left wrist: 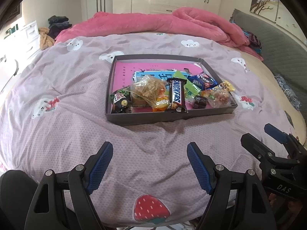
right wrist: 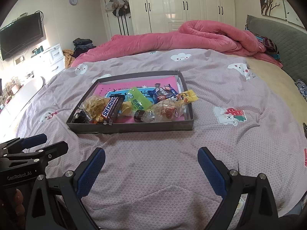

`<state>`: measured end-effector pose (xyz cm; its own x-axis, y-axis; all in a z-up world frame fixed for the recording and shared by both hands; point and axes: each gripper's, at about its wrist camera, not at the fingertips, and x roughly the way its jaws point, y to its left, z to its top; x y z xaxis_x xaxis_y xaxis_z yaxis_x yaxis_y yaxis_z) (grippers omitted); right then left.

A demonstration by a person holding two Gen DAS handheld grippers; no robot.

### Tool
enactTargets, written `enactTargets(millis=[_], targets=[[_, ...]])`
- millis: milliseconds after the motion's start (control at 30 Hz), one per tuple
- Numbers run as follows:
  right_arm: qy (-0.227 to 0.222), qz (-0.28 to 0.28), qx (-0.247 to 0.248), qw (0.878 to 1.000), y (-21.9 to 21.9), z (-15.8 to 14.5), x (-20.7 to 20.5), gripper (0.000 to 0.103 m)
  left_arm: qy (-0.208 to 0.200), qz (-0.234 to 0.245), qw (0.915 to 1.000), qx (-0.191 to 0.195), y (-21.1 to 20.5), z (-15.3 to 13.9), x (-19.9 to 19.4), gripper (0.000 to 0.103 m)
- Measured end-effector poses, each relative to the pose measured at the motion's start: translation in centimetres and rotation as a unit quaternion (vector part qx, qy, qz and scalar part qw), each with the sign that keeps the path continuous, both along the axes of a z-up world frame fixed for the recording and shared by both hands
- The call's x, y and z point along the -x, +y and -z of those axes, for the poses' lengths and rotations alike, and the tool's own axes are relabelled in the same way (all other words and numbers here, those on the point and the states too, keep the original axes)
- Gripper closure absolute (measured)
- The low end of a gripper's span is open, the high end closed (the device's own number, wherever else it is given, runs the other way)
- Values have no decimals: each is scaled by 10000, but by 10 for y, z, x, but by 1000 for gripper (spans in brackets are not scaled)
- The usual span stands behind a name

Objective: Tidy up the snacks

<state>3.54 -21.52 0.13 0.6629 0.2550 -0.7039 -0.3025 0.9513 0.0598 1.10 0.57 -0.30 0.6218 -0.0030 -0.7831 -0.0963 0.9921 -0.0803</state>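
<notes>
A shallow grey tray (left wrist: 153,117) with a pink lining lies on the lilac bedspread (left wrist: 67,95). Piled at its near end are a Snickers bar (left wrist: 176,95), a clear bag of yellowish snack (left wrist: 148,88), a green packet (left wrist: 189,88), a blue packet (left wrist: 203,80), a yellow packet (left wrist: 223,87) and a small dark candy (left wrist: 199,102). My left gripper (left wrist: 149,145) hovers over bare bedspread short of the tray, open and empty. In the right wrist view my right gripper (right wrist: 151,150) is also open and empty, short of the tray (right wrist: 134,127) and the Snickers bar (right wrist: 111,108). Each gripper shows beside the other.
A rumpled pink quilt (left wrist: 153,23) lies along the far side of the bed, and a grey padded headboard (left wrist: 278,44) runs along the right. White wardrobes (right wrist: 182,5) stand behind. A wall television (right wrist: 21,34) and white drawers (right wrist: 55,57) are at the left.
</notes>
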Motion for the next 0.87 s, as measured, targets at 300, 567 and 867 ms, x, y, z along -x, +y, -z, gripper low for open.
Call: enactTargets(millis=[300, 567, 867], targets=[[-35, 15, 29, 10000, 1, -2, 1, 6, 57, -47, 10000, 12, 3, 2, -2, 23], [-53, 170, -17, 9998, -7, -2, -6, 6, 68, -74, 9999, 99, 8, 7, -6, 23], [-212, 1224, -202, 9920, -63, -6, -51, 2, -118, -806, 9967, 38, 70, 7, -39, 22]])
